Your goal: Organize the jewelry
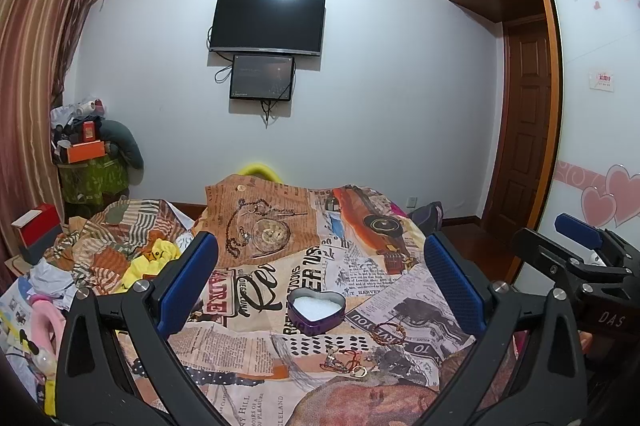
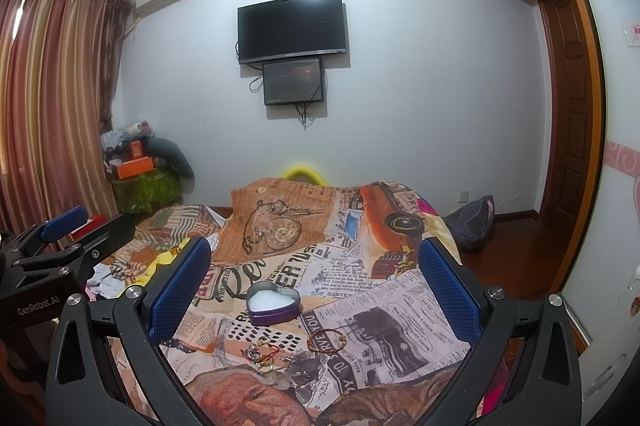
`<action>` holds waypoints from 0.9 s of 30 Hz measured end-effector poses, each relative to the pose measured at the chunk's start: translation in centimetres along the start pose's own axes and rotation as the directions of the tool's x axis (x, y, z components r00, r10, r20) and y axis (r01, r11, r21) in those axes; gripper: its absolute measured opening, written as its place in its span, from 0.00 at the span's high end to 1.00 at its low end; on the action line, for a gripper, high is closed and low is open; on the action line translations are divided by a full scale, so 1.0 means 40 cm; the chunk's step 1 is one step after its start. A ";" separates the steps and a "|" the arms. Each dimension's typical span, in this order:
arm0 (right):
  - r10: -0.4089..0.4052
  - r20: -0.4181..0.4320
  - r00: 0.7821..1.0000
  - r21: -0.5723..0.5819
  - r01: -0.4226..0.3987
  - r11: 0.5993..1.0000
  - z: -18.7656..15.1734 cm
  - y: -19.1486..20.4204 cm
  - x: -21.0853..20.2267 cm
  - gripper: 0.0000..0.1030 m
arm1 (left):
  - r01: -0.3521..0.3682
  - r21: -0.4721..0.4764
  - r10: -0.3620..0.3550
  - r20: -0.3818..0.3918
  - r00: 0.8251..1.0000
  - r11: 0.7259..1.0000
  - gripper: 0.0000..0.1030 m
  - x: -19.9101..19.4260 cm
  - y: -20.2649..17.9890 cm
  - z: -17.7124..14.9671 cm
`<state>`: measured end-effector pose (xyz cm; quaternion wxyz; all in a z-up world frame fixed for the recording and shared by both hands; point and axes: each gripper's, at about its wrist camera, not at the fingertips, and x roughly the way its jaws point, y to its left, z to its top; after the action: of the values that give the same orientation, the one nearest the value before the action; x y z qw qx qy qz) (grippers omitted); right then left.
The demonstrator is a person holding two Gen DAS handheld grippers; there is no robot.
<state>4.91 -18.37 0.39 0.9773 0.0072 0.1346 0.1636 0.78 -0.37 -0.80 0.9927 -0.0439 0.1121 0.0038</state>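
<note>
Nothing sorted yet, I judge: my left claw [image 1: 320, 282] and right claw [image 2: 316, 286] hover spread over the bed; the tin [image 2: 273, 302] sits empty, the bracelet [image 2: 327, 342] and trinkets [image 2: 262, 354] (tangled) lying nearer.

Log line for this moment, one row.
left gripper open, empty | right gripper open, empty | heart tin open on bedspread | bracelet, red-string charms loose beside tin

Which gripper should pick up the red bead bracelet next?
Probably right. The red bead bracelet lies near centre between the open right gripper's fingers; from the open left gripper it sits off right. Heart-shaped purple tin is nearby.
</note>
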 end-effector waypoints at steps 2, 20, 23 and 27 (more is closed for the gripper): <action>0.000 0.000 1.000 0.001 0.000 1.000 -0.001 0.000 0.000 0.00 | -0.001 0.000 0.001 0.001 1.000 1.000 0.00 0.000 0.000 0.000; 0.001 -0.002 1.000 0.000 -0.001 1.000 -0.001 0.000 0.000 0.00 | -0.005 -0.011 0.005 -0.006 1.000 1.000 0.00 0.011 0.008 -0.001; 0.000 -0.003 1.000 0.001 0.000 1.000 -0.002 0.000 0.001 0.00 | -0.004 -0.012 0.004 -0.007 1.000 1.000 0.00 0.012 0.011 -0.002; 0.001 -0.011 1.000 0.003 -0.001 1.000 -0.006 0.000 0.008 0.00 | -0.004 -0.013 0.004 -0.011 1.000 1.000 0.00 0.017 0.011 -0.005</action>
<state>5.14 -18.27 0.09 0.9765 0.0078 0.1400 0.1637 1.39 0.06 -1.19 0.9918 -0.0499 0.1174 0.0064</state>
